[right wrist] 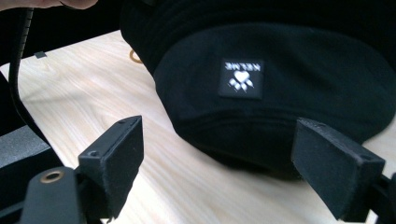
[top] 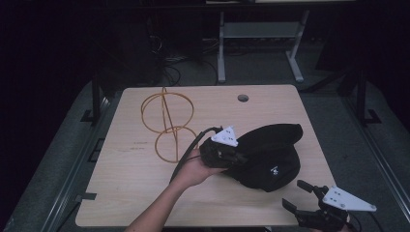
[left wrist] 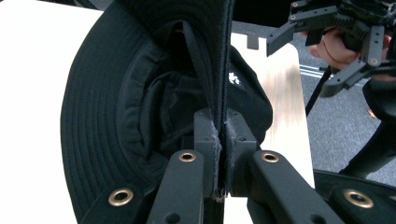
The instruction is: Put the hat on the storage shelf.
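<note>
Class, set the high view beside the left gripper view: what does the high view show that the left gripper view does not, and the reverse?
High view alone: the orange wire stand behind the hat and the round hole in the table. Left gripper view alone: the left gripper with its fingers pinched on the hat's brim edge, and the hat's underside. Both: the black hat, the table, and the open right gripper.

The room was dim in the high view, dark beyond the table (top: 145, 193). In the left gripper view the tabletop glared white beside the black hat (left wrist: 93, 140) (folds barely readable).
</note>
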